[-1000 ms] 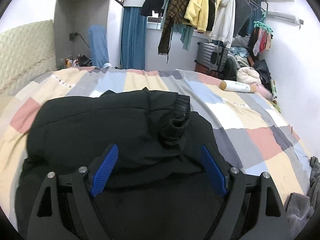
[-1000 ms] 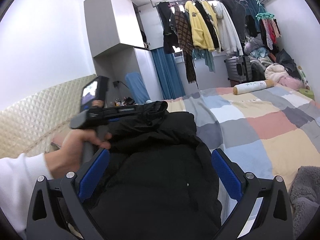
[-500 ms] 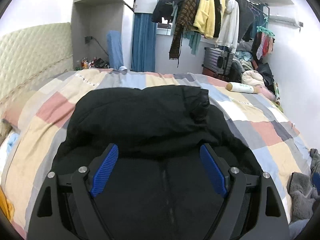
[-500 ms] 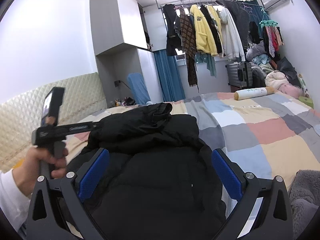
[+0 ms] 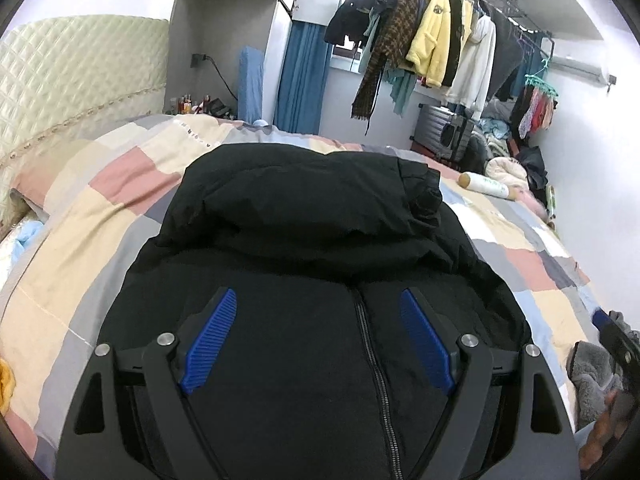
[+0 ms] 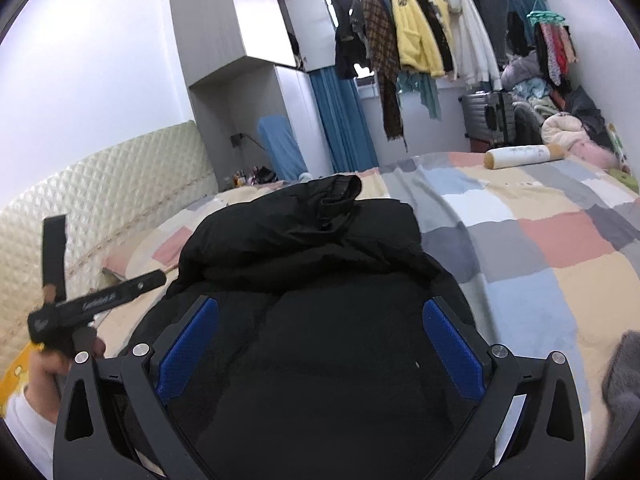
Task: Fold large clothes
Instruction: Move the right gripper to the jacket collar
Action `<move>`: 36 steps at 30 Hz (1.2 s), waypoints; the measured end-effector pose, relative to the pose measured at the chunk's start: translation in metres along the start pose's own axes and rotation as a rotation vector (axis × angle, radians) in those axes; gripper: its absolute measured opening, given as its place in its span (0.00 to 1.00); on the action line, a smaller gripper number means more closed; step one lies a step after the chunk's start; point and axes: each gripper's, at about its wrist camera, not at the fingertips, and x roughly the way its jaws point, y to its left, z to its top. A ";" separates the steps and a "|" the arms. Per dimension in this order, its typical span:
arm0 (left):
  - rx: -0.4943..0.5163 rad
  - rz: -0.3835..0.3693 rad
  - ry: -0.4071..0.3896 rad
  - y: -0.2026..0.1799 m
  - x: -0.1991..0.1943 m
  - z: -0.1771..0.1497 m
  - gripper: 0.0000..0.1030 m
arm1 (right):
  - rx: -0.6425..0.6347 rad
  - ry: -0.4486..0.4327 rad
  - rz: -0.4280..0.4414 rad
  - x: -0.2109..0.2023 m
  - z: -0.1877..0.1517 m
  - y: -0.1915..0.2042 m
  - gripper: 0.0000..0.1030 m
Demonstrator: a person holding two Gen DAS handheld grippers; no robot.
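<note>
- While my left gripper (image 5: pixel 316 336) hangs spread wide, holding nothing, the black jacket (image 5: pixel 320 248) lies on the patchwork bed (image 5: pixel 100 216) directly ahead; its zipper (image 5: pixel 372 368) runs away from me, marking the long axis.
- From the right wrist, my right gripper (image 6: pixel 318 338) is likewise agape and empty above the same hem end; neither seems nearer to me.

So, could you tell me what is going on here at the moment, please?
A person with handheld tongs in each hand is folding a black padded jacket on a patchwork-quilted bed. The jacket lies zipper up, its sleeves folded across the upper part. The left tongs and right tongs are both open above the lower half, gripping nothing.
</note>
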 end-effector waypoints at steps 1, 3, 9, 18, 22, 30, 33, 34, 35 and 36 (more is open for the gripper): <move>0.002 0.000 -0.002 0.002 0.001 -0.001 0.82 | -0.009 0.006 0.001 0.009 0.006 0.002 1.00; 0.013 0.008 0.000 0.005 0.005 -0.003 0.82 | -0.025 0.020 0.011 0.033 0.020 0.005 1.00; 0.006 0.006 0.040 0.017 0.023 -0.013 0.82 | -0.035 0.096 -0.001 0.125 0.053 0.000 0.99; -0.038 0.011 0.047 0.041 0.043 -0.021 0.81 | 0.146 0.201 -0.055 0.239 0.074 -0.043 0.87; -0.051 -0.023 0.056 0.046 0.047 -0.022 0.81 | 0.181 0.218 -0.019 0.262 0.079 -0.044 0.61; -0.083 -0.050 0.030 0.064 0.042 -0.013 0.81 | -0.018 0.080 -0.122 0.226 0.103 -0.001 0.11; -0.090 -0.066 0.019 0.064 0.033 -0.013 0.81 | -0.027 0.035 -0.143 0.214 0.114 -0.005 0.09; -0.083 -0.060 0.010 0.064 0.029 -0.013 0.81 | -0.035 0.026 -0.155 0.214 0.117 -0.007 0.09; -0.079 -0.059 0.003 0.064 0.024 -0.012 0.81 | -0.035 0.018 -0.167 0.213 0.119 -0.009 0.09; -0.081 -0.063 -0.002 0.065 0.020 -0.011 0.81 | -0.031 0.015 -0.179 0.215 0.121 -0.013 0.09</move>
